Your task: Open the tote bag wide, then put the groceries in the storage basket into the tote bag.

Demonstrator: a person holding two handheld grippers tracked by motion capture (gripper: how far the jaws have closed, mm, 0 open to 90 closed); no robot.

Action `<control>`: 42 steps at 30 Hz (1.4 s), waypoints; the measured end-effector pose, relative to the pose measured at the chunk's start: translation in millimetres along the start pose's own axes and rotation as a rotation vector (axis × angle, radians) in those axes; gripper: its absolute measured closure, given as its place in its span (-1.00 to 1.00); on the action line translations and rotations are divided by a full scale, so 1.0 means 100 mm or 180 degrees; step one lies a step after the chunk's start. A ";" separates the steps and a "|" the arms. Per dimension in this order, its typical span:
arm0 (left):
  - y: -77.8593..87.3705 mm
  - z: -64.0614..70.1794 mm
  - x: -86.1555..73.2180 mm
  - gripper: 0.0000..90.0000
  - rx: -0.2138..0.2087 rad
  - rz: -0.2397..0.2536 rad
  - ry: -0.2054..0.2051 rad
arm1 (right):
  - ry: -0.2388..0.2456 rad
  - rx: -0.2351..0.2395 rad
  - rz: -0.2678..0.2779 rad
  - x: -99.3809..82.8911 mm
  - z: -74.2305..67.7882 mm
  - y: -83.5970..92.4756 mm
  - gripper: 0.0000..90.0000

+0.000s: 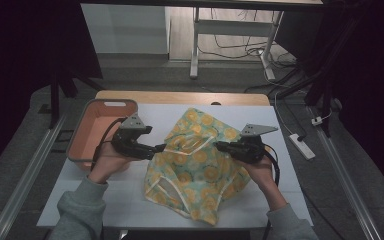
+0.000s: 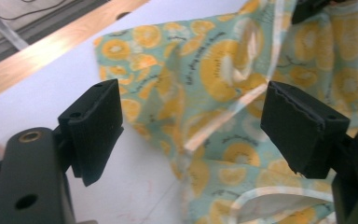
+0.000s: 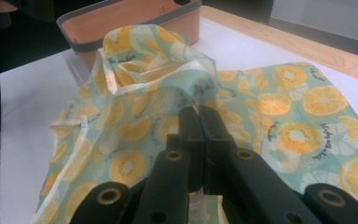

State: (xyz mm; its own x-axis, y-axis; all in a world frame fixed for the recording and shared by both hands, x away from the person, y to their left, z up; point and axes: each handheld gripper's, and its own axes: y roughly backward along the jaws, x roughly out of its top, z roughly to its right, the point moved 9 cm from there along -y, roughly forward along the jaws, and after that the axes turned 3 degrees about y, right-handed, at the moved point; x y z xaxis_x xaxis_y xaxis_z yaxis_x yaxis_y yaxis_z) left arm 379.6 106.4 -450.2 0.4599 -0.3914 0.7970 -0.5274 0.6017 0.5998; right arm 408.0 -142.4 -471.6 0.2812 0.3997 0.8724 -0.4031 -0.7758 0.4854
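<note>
A teal cloth printed with orange and kiwi slices lies bunched on the white table cover. My left gripper is at the cloth's left edge. In the left gripper view its jaws stand wide apart, and the cloth lies beyond them, untouched by either pad. My right gripper is at the cloth's right side. Its jaws are pressed together on a raised fold of the cloth, which drapes over the tips of the right gripper. That fold hangs lifted toward the left gripper.
An orange bin with a grey rim stands at the table's left, close behind my left hand; the right gripper view has the bin beyond the cloth. A wooden table edge runs along the far side. Cables and a power strip lie on the floor to the right.
</note>
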 end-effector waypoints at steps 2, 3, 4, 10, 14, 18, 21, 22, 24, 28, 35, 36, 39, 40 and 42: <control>0.02 -0.07 -0.02 -0.53 0.0056 0.0002 0.0042 | 0.0006 0.0012 -0.0001 0.00 -0.01 -0.02 0.98; 0.03 -0.13 -0.03 -0.52 0.0103 -0.0009 0.0066 | 0.0005 0.0018 -0.0003 0.00 -0.01 -0.02 0.98; 0.03 -0.17 -0.05 -0.52 0.0125 -0.0014 0.0086 | 0.0008 0.0014 -0.0012 0.00 -0.01 -0.02 0.98; 0.01 -0.45 -0.16 -0.51 0.0261 -0.0033 0.0294 | 0.0011 0.0007 -0.0024 -0.01 -0.01 -0.02 0.98; 0.01 -0.62 -0.23 -0.51 0.0378 -0.0077 0.0379 | 0.0011 0.0003 -0.0032 -0.01 -0.01 -0.02 0.98; 0.01 -0.83 -0.34 -0.51 0.0585 -0.0162 0.0515 | 0.0004 0.0007 -0.0038 -0.02 -0.01 -0.02 0.98; 0.03 -0.98 -0.41 -0.51 0.0739 -0.0219 0.0579 | 0.0005 0.0010 -0.0041 -0.03 -0.02 -0.02 0.98; 0.04 -1.02 -0.43 -0.51 0.0785 -0.0236 0.0598 | 0.0006 0.0016 -0.0037 -0.03 -0.02 -0.02 0.98; 0.06 -1.09 -0.47 -0.51 0.0867 -0.0270 0.0627 | 0.0014 0.0019 -0.0037 -0.03 -0.03 -0.02 0.98; 0.08 -1.22 -0.55 -0.51 0.1006 -0.0355 0.0680 | 0.0019 0.0029 -0.0054 -0.04 -0.03 -0.02 0.98; 0.08 -1.40 -0.67 -0.51 0.1154 -0.0517 0.0785 | 0.0000 0.0033 -0.0068 -0.06 -0.02 -0.04 0.98; 0.07 -1.42 -0.69 -0.51 0.1155 -0.0544 0.0804 | 0.0001 0.0032 -0.0076 -0.07 -0.02 -0.04 0.98; 0.01 -1.46 -0.76 -0.51 0.1135 -0.0683 0.0818 | -0.0006 0.0039 -0.0085 -0.08 -0.02 -0.06 0.98; -0.02 -1.48 -0.78 -0.50 0.1139 -0.0729 0.0830 | -0.0001 0.0039 -0.0098 -0.08 -0.02 -0.06 0.98; -0.06 -1.51 -0.81 -0.50 0.1135 -0.0789 0.0865 | 0.0003 0.0037 -0.0106 -0.09 -0.02 -0.06 0.98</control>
State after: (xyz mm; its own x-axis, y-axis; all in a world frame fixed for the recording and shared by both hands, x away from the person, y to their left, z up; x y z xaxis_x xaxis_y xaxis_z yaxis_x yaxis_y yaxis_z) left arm 453.2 239.2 -529.5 0.7462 -0.2687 0.6091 -0.5680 0.2203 0.7930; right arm 406.6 -140.3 -482.0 0.2934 0.4259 0.8559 -0.3833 -0.7677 0.5135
